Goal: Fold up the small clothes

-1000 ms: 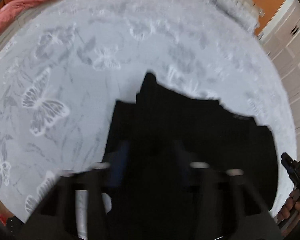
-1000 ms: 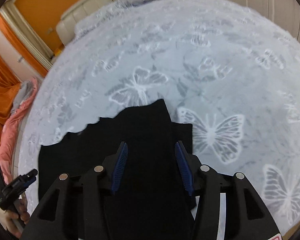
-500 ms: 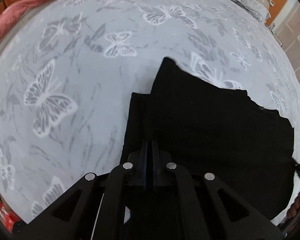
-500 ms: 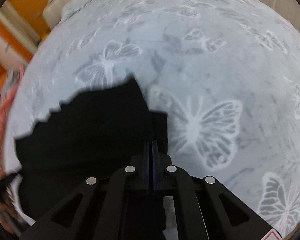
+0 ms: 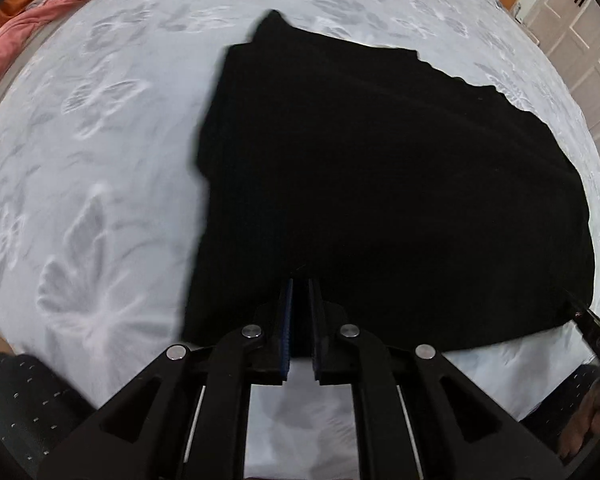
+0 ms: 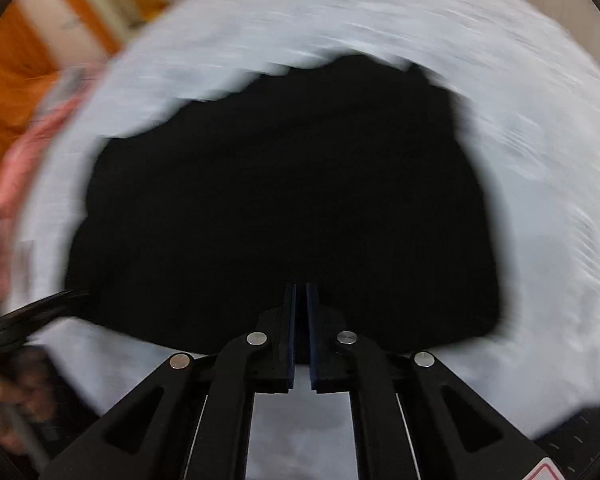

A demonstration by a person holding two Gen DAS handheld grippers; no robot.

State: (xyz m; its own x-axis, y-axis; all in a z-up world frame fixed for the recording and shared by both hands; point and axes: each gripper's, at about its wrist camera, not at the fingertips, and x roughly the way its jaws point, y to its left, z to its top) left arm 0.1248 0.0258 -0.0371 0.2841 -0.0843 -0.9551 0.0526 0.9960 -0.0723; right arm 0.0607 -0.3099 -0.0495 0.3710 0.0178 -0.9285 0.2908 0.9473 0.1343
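Observation:
A black garment point(image 5: 380, 168) lies spread on a white bedspread with grey butterflies point(image 5: 100, 128). My left gripper point(image 5: 299, 284) is shut on the garment's near edge, towards its left side. In the right wrist view, which is motion blurred, my right gripper point(image 6: 301, 286) is shut on the same garment point(image 6: 284, 184) at its near edge. The other gripper's tip shows at the right edge of the left wrist view point(image 5: 592, 320) and at the left edge of the right wrist view point(image 6: 28, 316).
A pink and grey cloth point(image 5: 32, 20) lies at the bed's far left edge. White cupboard doors point(image 5: 580, 32) stand to the far right. An orange wall point(image 6: 16, 64) is beyond the bed. A dark dotted cloth point(image 5: 20, 392) sits at the lower left.
Both grippers closed on the garment's near edge, then pulled it back and up. The garment now fills more of both views. The right view has become blurred with motion.

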